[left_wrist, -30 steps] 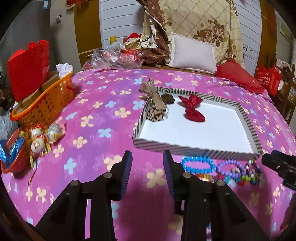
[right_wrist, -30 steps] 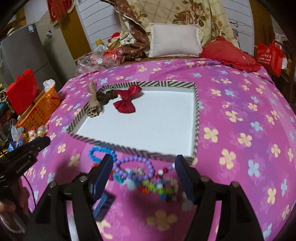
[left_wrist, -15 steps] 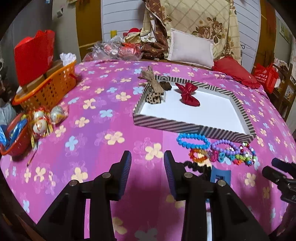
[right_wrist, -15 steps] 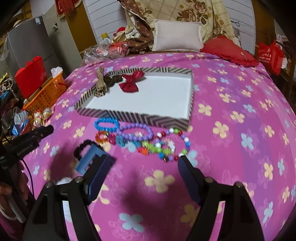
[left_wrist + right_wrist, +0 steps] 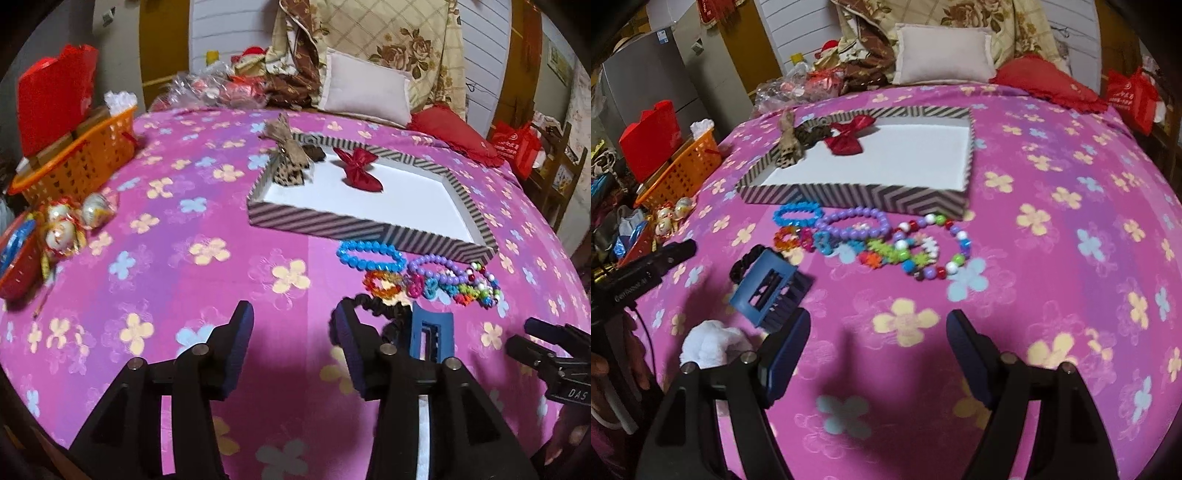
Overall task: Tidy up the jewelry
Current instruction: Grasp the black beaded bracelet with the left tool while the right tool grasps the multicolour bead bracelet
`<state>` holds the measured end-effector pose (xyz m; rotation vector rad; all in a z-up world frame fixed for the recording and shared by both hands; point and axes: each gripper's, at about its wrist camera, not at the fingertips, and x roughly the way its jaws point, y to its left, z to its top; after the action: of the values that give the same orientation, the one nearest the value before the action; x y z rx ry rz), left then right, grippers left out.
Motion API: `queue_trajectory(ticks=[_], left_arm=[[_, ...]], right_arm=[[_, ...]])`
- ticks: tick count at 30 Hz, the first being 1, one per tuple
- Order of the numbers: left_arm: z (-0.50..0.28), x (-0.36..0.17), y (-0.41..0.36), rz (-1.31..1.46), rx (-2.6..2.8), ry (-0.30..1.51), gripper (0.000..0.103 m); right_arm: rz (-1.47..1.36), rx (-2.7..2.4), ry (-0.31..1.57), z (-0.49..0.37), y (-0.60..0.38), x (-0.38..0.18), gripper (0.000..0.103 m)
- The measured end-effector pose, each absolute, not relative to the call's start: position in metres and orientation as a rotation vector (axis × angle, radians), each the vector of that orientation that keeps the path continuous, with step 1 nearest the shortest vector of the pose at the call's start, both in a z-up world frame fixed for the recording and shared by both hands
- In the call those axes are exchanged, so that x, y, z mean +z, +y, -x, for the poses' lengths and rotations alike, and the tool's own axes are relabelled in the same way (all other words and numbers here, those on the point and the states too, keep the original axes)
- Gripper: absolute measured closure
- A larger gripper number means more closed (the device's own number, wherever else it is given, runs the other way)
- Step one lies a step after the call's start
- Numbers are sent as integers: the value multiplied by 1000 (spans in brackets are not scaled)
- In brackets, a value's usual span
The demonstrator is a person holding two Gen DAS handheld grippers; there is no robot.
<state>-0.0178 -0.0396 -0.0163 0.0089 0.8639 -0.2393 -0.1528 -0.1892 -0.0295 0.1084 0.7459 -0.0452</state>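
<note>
While the bead bracelets are lying loose on the bed, at six o'clock of the striped tray, you are only approaching, nothing picked yet. Your left claw is opening with nothing between its pads; your right claw is hanging released and empty. Next you are likely needing to reach toward twelve o'clock, closing on one bracelet.

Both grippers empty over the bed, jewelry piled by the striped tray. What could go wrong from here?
1. The blue bracelet, purple bracelet and multicolour bead necklace overlap; lifting one may drag the others.
2. The blue hair claw lies on the black scrunchie, so a grab may catch both.
3. The soft bedspread may bunch under the right gripper.
</note>
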Motion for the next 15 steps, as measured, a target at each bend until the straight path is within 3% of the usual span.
queue_trajectory(ticks=[15], left_arm=[[15,-29,-31,23,-271,913,61]], right_arm=[[-71,6,768,135,-156,-36,24]])
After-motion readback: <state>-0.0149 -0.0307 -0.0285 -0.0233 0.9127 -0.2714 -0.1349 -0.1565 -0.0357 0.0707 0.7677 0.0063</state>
